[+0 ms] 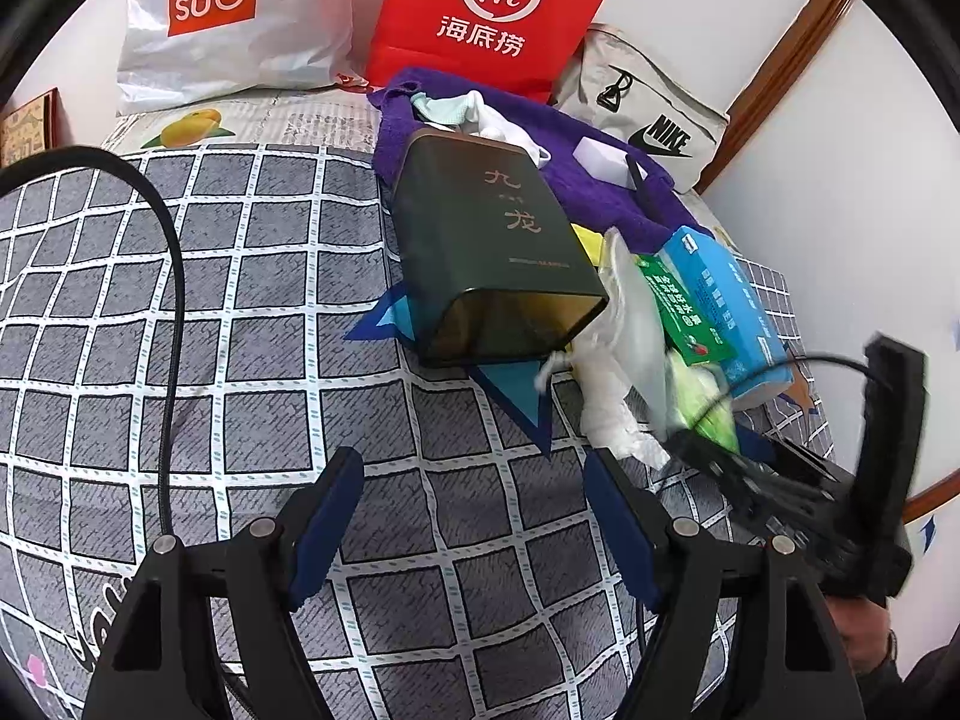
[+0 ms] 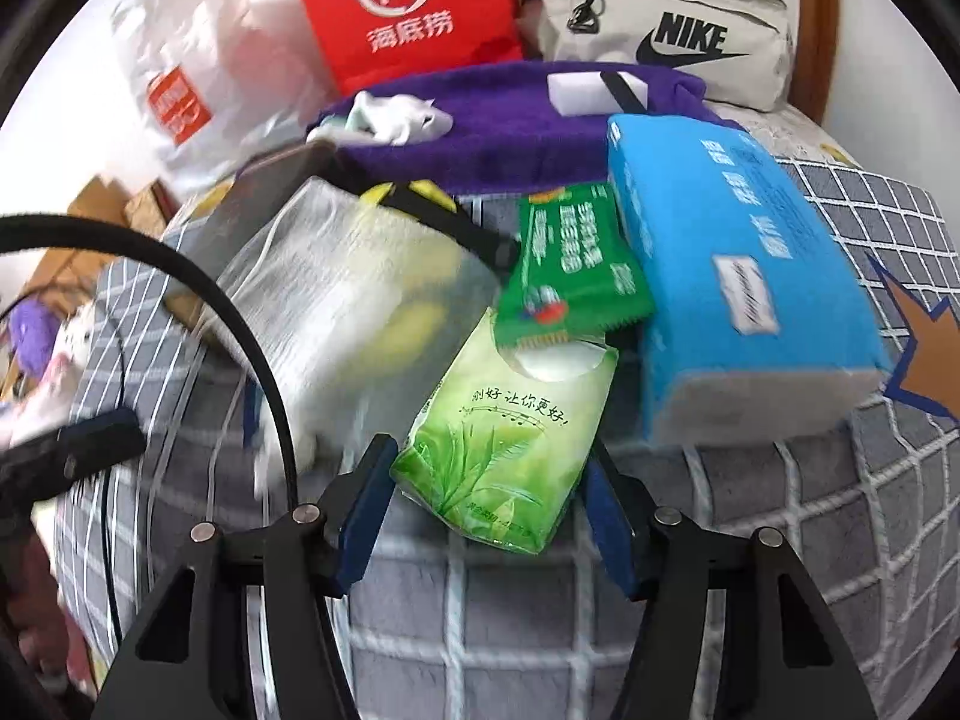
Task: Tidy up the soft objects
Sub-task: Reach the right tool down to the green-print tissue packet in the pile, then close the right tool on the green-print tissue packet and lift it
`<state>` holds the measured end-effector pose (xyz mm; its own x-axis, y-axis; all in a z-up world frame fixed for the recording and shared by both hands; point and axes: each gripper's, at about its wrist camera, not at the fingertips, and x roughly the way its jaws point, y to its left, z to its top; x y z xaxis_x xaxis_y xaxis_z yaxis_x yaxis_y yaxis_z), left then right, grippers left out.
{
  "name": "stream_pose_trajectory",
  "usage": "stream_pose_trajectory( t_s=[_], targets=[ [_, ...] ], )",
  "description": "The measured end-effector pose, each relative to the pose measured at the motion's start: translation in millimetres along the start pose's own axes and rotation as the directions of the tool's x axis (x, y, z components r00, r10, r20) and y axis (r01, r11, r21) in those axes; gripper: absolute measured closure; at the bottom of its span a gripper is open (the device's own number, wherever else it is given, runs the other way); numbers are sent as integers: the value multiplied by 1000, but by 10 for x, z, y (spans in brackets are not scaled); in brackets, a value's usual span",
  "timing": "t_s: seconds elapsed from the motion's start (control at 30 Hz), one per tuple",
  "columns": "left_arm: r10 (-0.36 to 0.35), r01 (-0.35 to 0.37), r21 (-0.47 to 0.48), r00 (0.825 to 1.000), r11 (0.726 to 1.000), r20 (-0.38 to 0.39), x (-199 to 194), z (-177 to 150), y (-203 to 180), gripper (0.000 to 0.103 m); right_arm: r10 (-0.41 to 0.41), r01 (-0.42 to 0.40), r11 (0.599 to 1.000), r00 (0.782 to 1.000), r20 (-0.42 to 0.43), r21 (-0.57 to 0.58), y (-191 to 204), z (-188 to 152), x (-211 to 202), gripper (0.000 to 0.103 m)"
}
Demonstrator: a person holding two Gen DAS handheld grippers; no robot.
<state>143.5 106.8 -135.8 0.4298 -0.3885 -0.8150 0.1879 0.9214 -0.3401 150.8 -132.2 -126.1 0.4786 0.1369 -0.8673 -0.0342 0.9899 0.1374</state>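
A light green tissue pack (image 2: 510, 438) lies on the checked bed cover, its near end between the fingers of my right gripper (image 2: 489, 489), whose jaws are open around it. Behind it lie a dark green packet (image 2: 576, 264), a blue tissue pack (image 2: 738, 282) and a clear plastic bag (image 2: 360, 300) with yellow things inside. A purple towel (image 2: 510, 120) holds a white cloth (image 2: 396, 114). My left gripper (image 1: 474, 510) is open and empty over bare bed cover, in front of a dark tin box (image 1: 498, 252). The right gripper (image 1: 708, 450) shows in the left wrist view.
At the back stand a white Miniso bag (image 1: 222, 18), a red paper bag (image 1: 492, 6) and a grey Nike pouch (image 1: 654, 114) against the wall. White crumpled tissue (image 1: 606, 408) lies by the tin box. A black cable (image 1: 168, 276) arcs on the left.
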Motion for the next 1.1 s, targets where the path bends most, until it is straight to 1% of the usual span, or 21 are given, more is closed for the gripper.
stream_pose_trajectory(
  t_s=[0.03, 0.1, 0.17, 0.23, 0.27, 0.33, 0.4, 0.43, 0.53, 0.57, 0.63, 0.67, 0.7, 0.77, 0.87, 0.93, 1.0, 1.07, 1.1],
  targets=[
    [-1, 1, 2, 1000, 1000, 0, 3, 1, -6, 29, 8, -8, 1000, 1000, -12, -9, -7, -21, -28, 42],
    [-1, 1, 4, 1000, 1000, -2, 9, 8, -17, 29, 49, -52, 998, 997, -65, -43, -38, -97, -115, 42],
    [-2, 2, 6, 1000, 1000, -2, 14, 12, -32, 29, 72, -80, 994, 992, -105, -68, -68, -170, -175, 42],
    [-4, 4, 9, 1000, 1000, -5, 22, 16, -58, 29, 74, -87, 992, 987, -143, -87, -98, -249, -183, 41],
    [-4, 4, 12, 1000, 1000, -7, 27, 19, -70, 29, 58, -73, 993, 986, -154, -90, -125, -279, -166, 40],
    [2, -2, 17, 1000, 1000, -14, 40, 24, -100, 29, 46, -56, 996, 988, -148, -68, -178, -293, -132, 39],
    [5, -5, 25, 1000, 1000, -21, 42, 25, -137, 29, 36, -43, 998, 990, -137, -46, -180, -259, -127, 29],
    [6, -5, 28, 1000, 1000, -22, 38, 26, -152, 29, 18, -22, 999, 991, -133, -33, -166, -225, -104, 26],
    [9, -9, 33, 1000, 999, -25, 22, 34, -188, 29, -6, 4, 1000, 993, -119, -15, -128, -169, -20, 25],
    [11, -10, 34, 1000, 999, -26, 18, 38, -195, 29, -14, 13, 1000, 995, -96, -16, -108, -173, -5, 25],
    [14, -13, 37, 1000, 999, -25, 12, 50, -215, 29, -17, 14, 999, 998, -65, -48, -57, -174, -23, 45],
    [10, -10, 37, 1000, 999, -24, 7, 54, -224, 29, -12, 8, 997, 998, -55, -72, -41, -190, -44, 50],
    [2, -1, 35, 1000, 999, -21, 5, 63, -237, 29, 7, -12, 996, 998, -56, -84, -44, -203, -66, 50],
    [-31, 32, 37, 999, 999, -18, 15, 93, -292, 29, 53, -56, 997, 997, -51, -62, -114, -214, -119, 50],
    [-74, 75, 44, 997, 996, -18, 70, 144, -396, 29, 76, -78, 997, 995, -60, -28, -239, -217, -168, 50],
    [-94, 95, 39, 995, 995, -21, 132, 177, -464, 29, 70, -71, 997, 996, -58, -16, -324, -219, -210, 50],
    [-103, 103, 34, 995, 994, -17, 210, 216, -522, 30, 73, -74, 997, 996, -54, -15, -409, -213, -263, 50],
    [-90, 91, 26, 996, 996, -17, 289, 259, -556, 30, 70, -71, 997, 996, -50, -19, -496, -202, -320, 50],
    [-80, 80, 21, 997, 997, -20, 341, 289, -566, 33, 67, -68, 997, 997, -49, -25, -519, -195, -329, 50]
  ],
)
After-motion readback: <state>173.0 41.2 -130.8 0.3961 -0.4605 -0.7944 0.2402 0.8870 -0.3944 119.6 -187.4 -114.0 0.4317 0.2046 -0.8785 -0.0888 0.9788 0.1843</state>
